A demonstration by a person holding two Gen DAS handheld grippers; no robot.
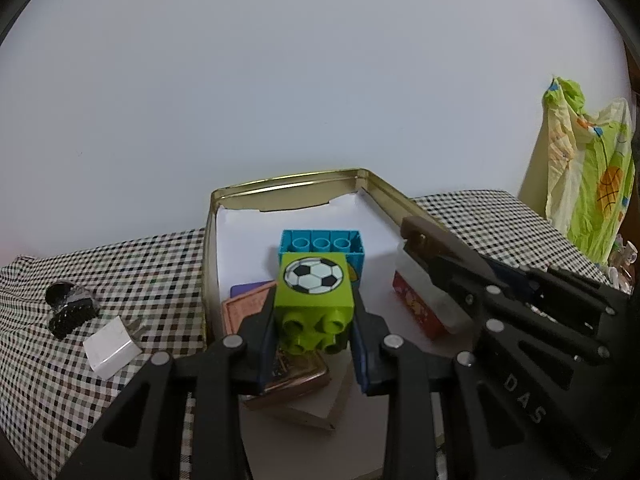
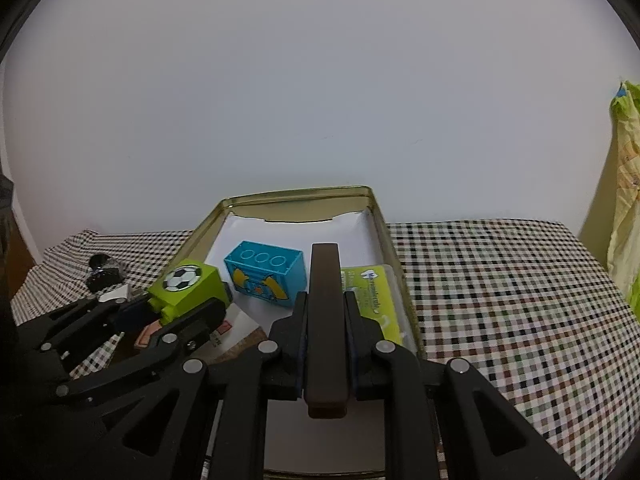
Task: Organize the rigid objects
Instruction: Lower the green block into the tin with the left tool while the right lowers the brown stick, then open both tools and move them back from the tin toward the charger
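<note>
Over the gold tin [image 1: 400, 196] at frame centre, we clamp a green football brick [image 1: 314, 300] in our left gripper [image 1: 312, 340] and a brown bar [image 2: 325, 320] in our right gripper [image 2: 326, 336], ready to pack both inside.

A: Left gripper [image 1: 314, 320], own view: black linkage arms converging from the lower edge, blue-padded fingers [image 1: 267, 336] pressed against both sides of a green block [image 1: 314, 296]. Held clear above the surface below.

B: Right gripper [image 2: 325, 312], own view: fingers nearly parallel, clamped on a dark brown bar [image 2: 325, 320] running lengthwise between them.

A: Relative pose: right gripper just beside the left, to its right, angled inward.

B: Left gripper likewise seen at lower left, tilted upward.
</note>
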